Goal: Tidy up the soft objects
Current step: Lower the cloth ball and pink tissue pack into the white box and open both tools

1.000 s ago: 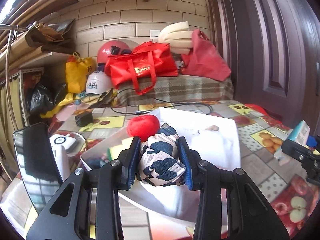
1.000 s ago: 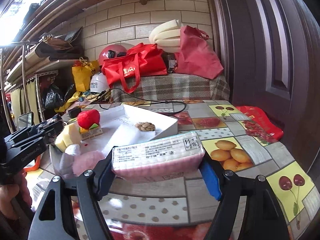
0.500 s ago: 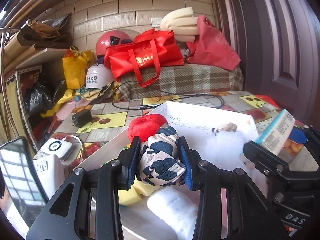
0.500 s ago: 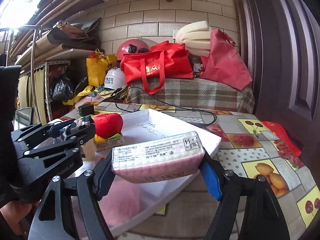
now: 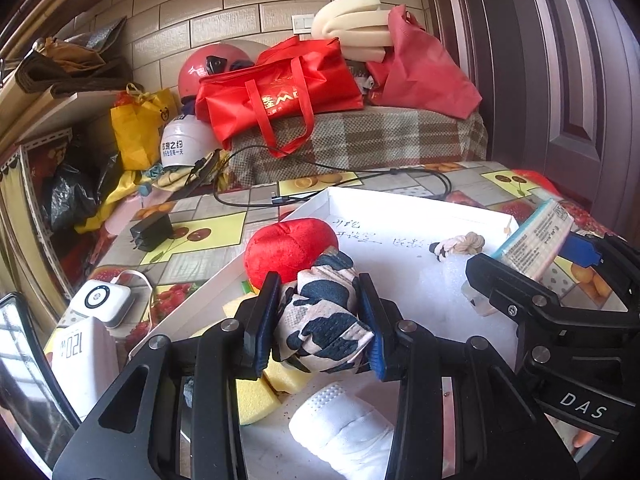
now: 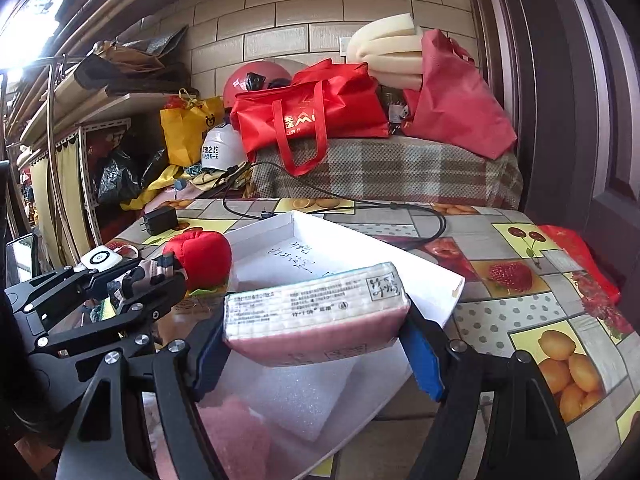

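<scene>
Gripping a cow-patterned cloth bundle (image 5: 320,316) between its blue pads, the left gripper (image 5: 320,320) hangs over the near left part of the white box (image 5: 420,204), which sits on a fruit-print tablecloth (image 6: 520,272). To the left of the box lie a white power bank (image 5: 86,356), a round-faced white device (image 5: 102,300) and, farther back, a black charger (image 5: 152,232). Inside the box, a red plush ball (image 5: 288,248) sits at the left wall just behind the bundle; yellow sponges (image 5: 256,396) lie under the gripper, and a white roll (image 5: 340,424) lies at the near edge. Toward the box's right wall rests a small beige knotted item (image 5: 464,242). Right of the bundle, the right gripper (image 6: 316,332) clamps a wrapped tissue pack (image 6: 316,304) by its two ends and holds it above the box's right half, over a sheet of white foam (image 6: 296,392); a pink soft piece (image 6: 236,436) lies at the near left below it. Handwriting shows on the box floor. Beyond the box's right corner a red packet (image 6: 580,256) lies on the cloth.
</scene>
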A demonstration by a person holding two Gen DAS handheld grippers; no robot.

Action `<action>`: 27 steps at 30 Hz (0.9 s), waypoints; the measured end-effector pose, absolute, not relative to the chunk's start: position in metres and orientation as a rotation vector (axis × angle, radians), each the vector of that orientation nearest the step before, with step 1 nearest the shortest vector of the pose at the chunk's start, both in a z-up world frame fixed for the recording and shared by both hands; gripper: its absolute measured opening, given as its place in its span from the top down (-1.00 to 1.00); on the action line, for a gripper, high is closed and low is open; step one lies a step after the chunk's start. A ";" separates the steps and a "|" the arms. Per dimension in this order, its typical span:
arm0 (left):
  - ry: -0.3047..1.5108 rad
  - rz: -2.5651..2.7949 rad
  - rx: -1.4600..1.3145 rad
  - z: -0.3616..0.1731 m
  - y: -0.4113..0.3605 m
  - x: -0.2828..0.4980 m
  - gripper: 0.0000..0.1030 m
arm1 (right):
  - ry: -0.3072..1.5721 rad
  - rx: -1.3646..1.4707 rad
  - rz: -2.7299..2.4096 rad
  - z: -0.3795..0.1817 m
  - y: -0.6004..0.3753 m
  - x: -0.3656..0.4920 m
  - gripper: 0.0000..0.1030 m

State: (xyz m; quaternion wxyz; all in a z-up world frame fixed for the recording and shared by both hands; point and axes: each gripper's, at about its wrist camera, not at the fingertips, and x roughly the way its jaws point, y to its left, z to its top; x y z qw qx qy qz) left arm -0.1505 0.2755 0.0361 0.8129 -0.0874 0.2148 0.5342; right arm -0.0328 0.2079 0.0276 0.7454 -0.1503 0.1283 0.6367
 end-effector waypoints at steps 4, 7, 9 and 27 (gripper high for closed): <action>0.461 1.131 -0.192 0.036 0.277 -0.150 0.27 | 0.288 -0.333 1.388 0.028 0.211 -0.030 -0.52; 0.468 1.127 -0.198 0.035 0.279 -0.150 0.27 | 0.294 -0.338 1.383 0.028 0.213 -0.030 -0.52; 0.468 1.126 -0.198 0.035 0.279 -0.150 0.27 | 0.296 -0.339 1.382 0.028 0.213 -0.030 -0.52; 0.462 1.130 -0.196 0.034 0.280 -0.152 0.24 | 0.305 -0.331 1.369 0.028 0.213 -0.028 -0.59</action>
